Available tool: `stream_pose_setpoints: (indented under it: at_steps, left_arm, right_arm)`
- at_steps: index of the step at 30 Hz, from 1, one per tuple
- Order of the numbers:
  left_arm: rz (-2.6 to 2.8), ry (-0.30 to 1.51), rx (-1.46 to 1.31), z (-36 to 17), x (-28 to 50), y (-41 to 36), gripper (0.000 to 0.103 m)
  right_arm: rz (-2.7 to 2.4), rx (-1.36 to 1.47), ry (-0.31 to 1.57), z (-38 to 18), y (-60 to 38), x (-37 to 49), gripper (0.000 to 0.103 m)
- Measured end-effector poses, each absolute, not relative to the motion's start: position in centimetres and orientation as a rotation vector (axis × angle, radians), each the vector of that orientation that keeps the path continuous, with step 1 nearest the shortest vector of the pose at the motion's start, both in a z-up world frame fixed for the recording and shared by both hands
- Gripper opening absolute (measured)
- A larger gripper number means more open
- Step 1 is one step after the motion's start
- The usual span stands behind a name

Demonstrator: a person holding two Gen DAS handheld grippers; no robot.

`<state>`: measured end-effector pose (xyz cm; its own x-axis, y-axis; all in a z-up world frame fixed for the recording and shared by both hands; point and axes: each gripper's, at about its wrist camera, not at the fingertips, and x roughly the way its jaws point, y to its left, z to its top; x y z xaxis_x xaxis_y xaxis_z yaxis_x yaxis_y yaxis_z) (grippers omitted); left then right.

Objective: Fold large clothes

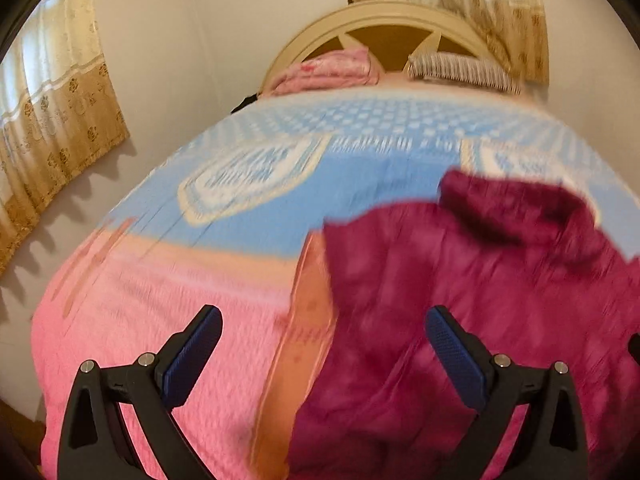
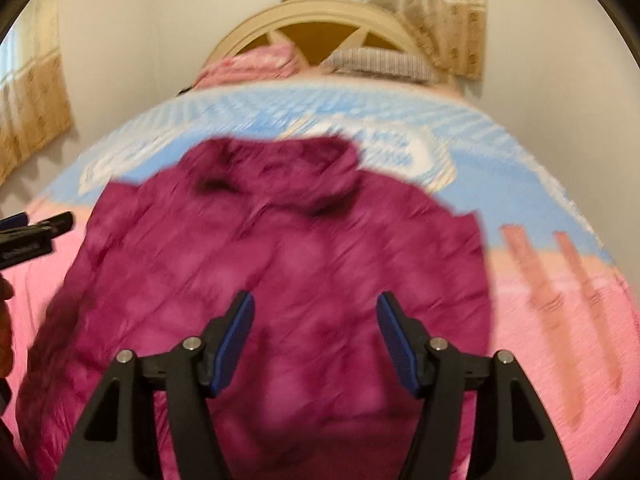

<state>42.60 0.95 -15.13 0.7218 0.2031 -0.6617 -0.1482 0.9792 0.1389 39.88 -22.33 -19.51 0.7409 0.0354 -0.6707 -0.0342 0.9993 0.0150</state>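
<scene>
Maroon jacket lies spread on bed, collar toward headboard. Left gripper and right gripper spread wide, empty. Advice: pinch matching side edges, fold evenly inward.

Bedspread, pillows, headboard, curtains

Bare bedspread left of the jacket; pillows far off at the headboard.
</scene>
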Motion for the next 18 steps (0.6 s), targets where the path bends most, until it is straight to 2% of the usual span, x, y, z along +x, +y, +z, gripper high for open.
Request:
stream_pose_setpoints:
  at_steps: [2,6,10,13,18]
  left_arm:
    - [0.217,0.721,0.086,-14.5,45.1,0.5,0.102]
    - [0.29,0.759,0.1,-16.2,50.3,1.1,0.102]
    - [0.372,0.844,0.165,-20.7,54.3,1.4,0.102]
    - [0.395,0.912,0.201,-24.0,55.4,1.3,0.102]
    - [0.425,0.841,0.269,-25.1,54.3,0.0,0.102]
  right_arm:
    - [-0.043,0.017,0.729,-18.9,-24.8,41.5,0.065]
    - [-0.193,0.108,0.757,-19.5,-31.0,45.0,0.042]
    - [-0.242,0.087,0.837,-22.3,-33.1,48.6,0.036]
    - [-0.239,0.047,0.888,-24.7,-33.3,50.2,0.035]
    - [-0.228,0.054,0.88,-25.9,-33.5,50.1,0.034]
